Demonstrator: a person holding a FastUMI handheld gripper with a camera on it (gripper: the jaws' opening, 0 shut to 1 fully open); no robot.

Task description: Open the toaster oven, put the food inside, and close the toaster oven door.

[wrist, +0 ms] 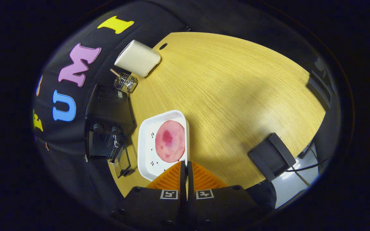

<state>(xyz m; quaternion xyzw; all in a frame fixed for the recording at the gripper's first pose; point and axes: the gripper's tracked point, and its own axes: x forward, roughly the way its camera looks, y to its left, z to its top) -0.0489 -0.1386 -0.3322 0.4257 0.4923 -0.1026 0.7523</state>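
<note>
The claw (186,166) is pinched nearly closed on the rim of the white tray (146,141), lifting its pink food (170,141) clear of the surface (230,83) toward the open toaster oven (108,128).

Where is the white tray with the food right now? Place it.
In the gripper view, the white tray hangs clamped by its rim in the shut gripper, beside the black toaster oven, whose door is open.
</note>
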